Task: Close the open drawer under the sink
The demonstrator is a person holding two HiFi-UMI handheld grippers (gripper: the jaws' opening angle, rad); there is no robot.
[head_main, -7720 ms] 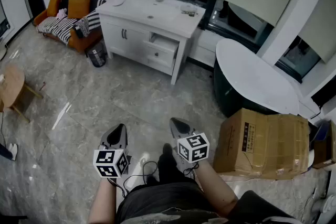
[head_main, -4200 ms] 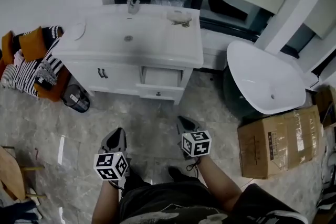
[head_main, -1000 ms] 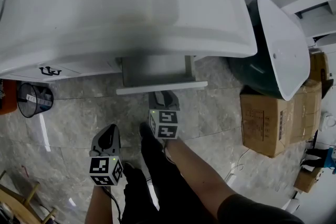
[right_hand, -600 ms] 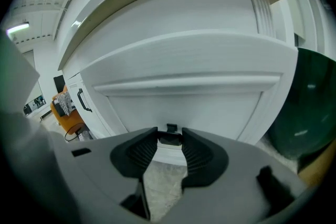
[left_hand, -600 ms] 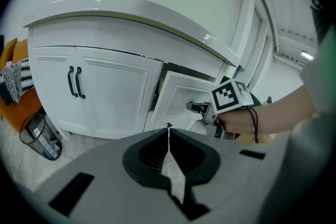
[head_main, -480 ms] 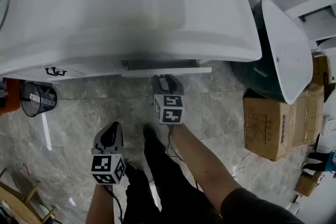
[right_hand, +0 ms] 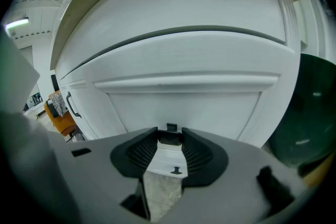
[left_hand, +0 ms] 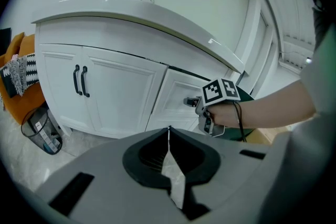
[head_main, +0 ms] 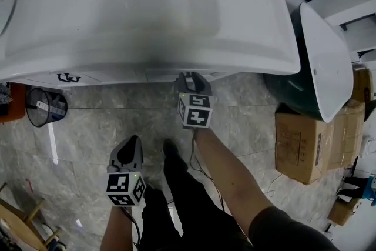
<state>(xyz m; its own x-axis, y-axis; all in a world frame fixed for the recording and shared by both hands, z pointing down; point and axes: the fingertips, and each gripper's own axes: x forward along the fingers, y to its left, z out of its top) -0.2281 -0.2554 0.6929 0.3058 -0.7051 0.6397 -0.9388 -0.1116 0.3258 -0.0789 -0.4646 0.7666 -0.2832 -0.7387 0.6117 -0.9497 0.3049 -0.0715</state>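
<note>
The white drawer front (right_hand: pixel 184 107) fills the right gripper view and sits nearly flush with the cabinet (left_hand: pixel 105 92) under the sink counter (head_main: pixel 147 20). My right gripper (right_hand: pixel 169 132) is at that front, its jaws closed on either side of the dark drawer handle (right_hand: pixel 170 137). From above, the right gripper (head_main: pixel 188 79) reaches under the counter's edge, and the drawer itself is hidden beneath the counter. The left gripper view shows the right gripper (left_hand: pixel 198 106) at the drawer front (left_hand: pixel 176 99). My left gripper (head_main: pixel 133 143) hangs back over the floor, shut and empty (left_hand: pixel 168 128).
A wire waste bin (head_main: pixel 44 107) stands on the marble floor left of the cabinet. At the right are a dark round tub with a white top (head_main: pixel 329 56) and a cardboard box (head_main: pixel 311 138). An orange sofa (left_hand: pixel 13 71) lies far left. The person's legs are below.
The drawer has slid in under the counter, from well out to almost flush. My right gripper went forward with it. The left gripper has stayed where it was.
</note>
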